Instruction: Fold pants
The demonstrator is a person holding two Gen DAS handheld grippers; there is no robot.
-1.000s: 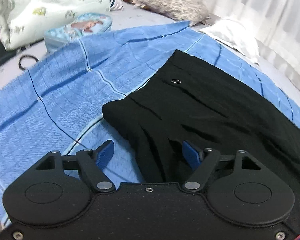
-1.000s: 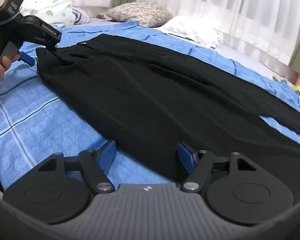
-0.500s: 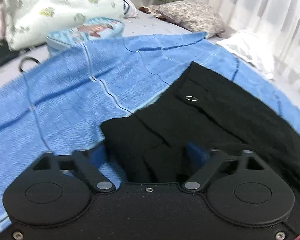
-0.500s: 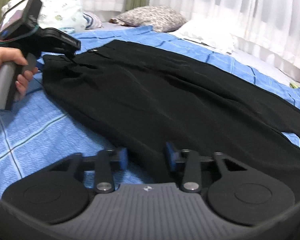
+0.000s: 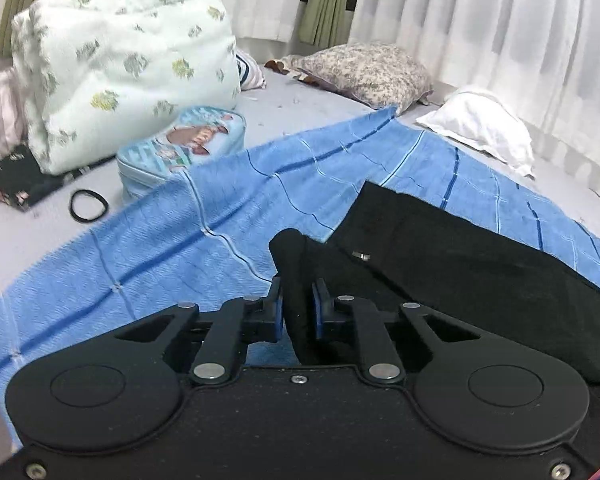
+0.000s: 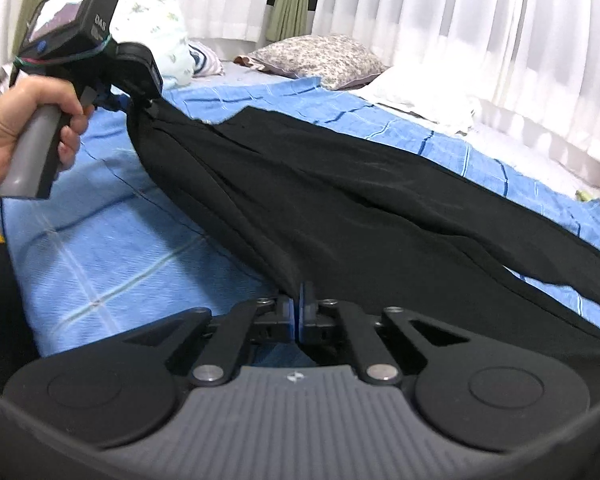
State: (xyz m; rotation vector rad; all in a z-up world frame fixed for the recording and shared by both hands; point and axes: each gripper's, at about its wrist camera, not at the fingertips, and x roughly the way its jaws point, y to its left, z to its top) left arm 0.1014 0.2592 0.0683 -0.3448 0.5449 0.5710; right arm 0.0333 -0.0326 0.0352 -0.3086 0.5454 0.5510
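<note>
Two grippers have hold of the near edge of the black pants, which lie lengthwise on the blue striped blanket over the bed. The left gripper has its jaws nearly closed on a bunched corner of the waistband, lifted off the blanket at 12 o'clock of its view. The right gripper has its jaws pressed tight on the leg's edge, farther toward the hems. The step in hand looks like the lengthwise fold, one leg over the other. Next, I judge, both grippers should carry that edge together toward the far side at 1 o'clock, keeping it taut and aligning seams.
</note>
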